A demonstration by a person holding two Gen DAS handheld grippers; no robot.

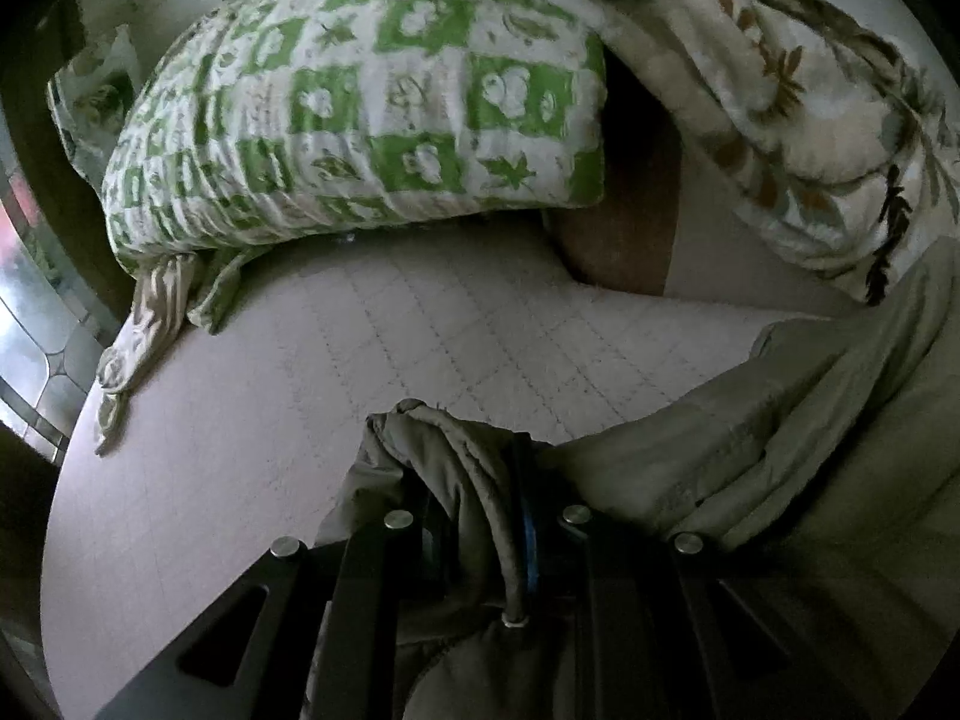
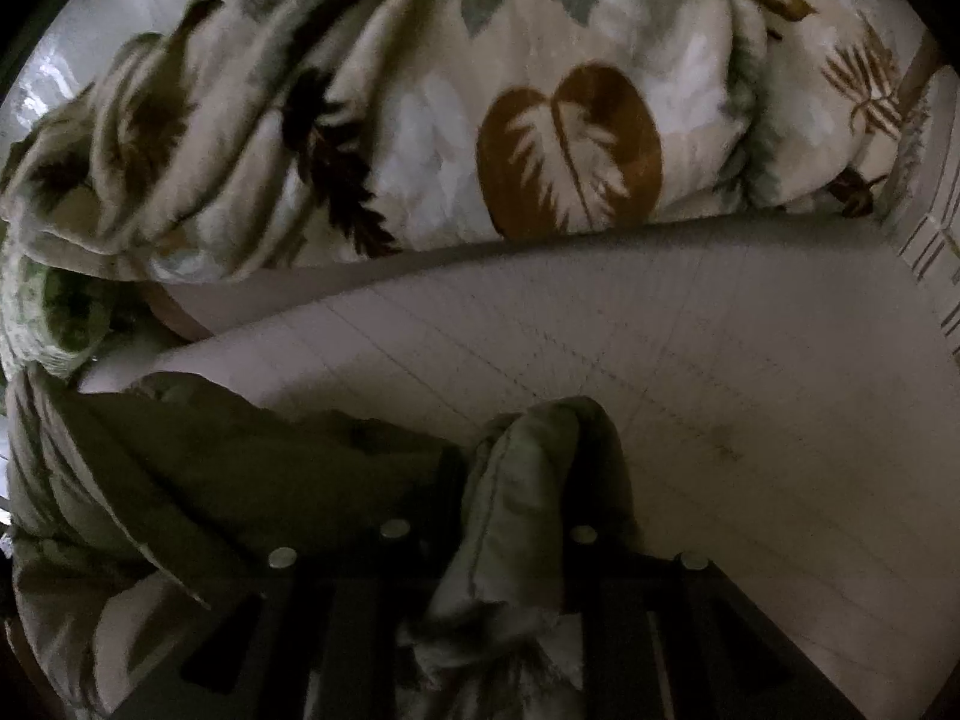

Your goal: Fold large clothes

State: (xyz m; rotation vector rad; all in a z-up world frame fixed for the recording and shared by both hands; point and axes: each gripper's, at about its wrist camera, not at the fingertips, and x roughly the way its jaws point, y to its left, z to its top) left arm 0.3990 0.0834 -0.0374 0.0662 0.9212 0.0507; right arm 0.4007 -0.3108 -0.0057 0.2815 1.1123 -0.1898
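An olive-green padded garment (image 1: 810,432) lies over a pale quilted mattress (image 1: 420,324). My left gripper (image 1: 480,480) is shut on a bunched edge of the garment, which bulges up between its dark fingers. In the right wrist view the garment (image 2: 252,468) spreads to the left. My right gripper (image 2: 540,480) is shut on another bunched edge of it, with a frayed pale lining hanging below. Both grippers hold the cloth just above the mattress (image 2: 720,372).
A green-and-white patterned pillow (image 1: 360,114) lies at the head of the mattress. A cream leaf-print duvet (image 2: 480,108) is heaped behind, also at upper right in the left wrist view (image 1: 780,90). A window (image 1: 24,324) is at far left.
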